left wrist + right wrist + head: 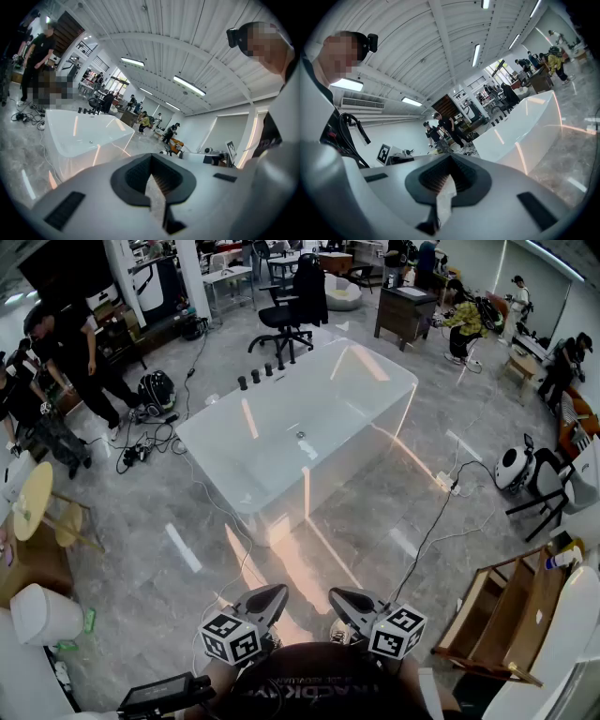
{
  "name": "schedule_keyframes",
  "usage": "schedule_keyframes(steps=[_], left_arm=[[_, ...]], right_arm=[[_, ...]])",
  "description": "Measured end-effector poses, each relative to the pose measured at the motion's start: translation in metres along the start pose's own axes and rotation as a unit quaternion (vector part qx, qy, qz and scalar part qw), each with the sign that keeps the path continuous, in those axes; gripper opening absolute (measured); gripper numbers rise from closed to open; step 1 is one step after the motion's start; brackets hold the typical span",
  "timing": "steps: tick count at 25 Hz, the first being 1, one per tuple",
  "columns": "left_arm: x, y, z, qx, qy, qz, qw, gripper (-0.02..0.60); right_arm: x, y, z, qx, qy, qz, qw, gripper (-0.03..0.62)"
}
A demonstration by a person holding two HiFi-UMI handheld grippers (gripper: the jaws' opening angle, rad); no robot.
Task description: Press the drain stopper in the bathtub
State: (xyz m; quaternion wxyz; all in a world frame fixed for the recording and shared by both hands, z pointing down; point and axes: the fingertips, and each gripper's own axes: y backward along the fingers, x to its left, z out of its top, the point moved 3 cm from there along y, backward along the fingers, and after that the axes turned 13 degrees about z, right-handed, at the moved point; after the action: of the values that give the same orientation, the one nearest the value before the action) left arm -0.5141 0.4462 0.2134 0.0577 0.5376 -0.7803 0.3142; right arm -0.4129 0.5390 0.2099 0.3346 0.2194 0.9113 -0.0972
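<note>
One drain stopper (301, 435) sits on the bottom of the white bathtub (272, 495), about mid-basin. The tub stands on the grey tiled floor (394, 512). Well apart from it, close to my body, I hold the left gripper (278, 591) and right gripper (336, 594) side by side. Both sets of fingers are closed together, gripping nothing.

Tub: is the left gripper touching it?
Apart. The head view shows the left gripper held close to the person, with a stretch of floor between it and the tub.
</note>
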Motion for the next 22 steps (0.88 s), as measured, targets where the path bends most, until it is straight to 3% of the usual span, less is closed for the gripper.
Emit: schedule_keyframes(steps=[16,22], left_arm=[[-0.0020,-0.0010,0.0028,-0.002,-0.005,-0.001,1.0000,0.008],[-0.0074,-0.0009,0.0000,-0.002,-0.047,0.004,0.9989,0.008]], right_arm=[[0.0018,0.0009,0.0051,-0.008,0.003,0.014,1.000,0.015],[0.0023,0.0012,0.0031,-0.006,-0.001,0.022,1.000,0.015]])
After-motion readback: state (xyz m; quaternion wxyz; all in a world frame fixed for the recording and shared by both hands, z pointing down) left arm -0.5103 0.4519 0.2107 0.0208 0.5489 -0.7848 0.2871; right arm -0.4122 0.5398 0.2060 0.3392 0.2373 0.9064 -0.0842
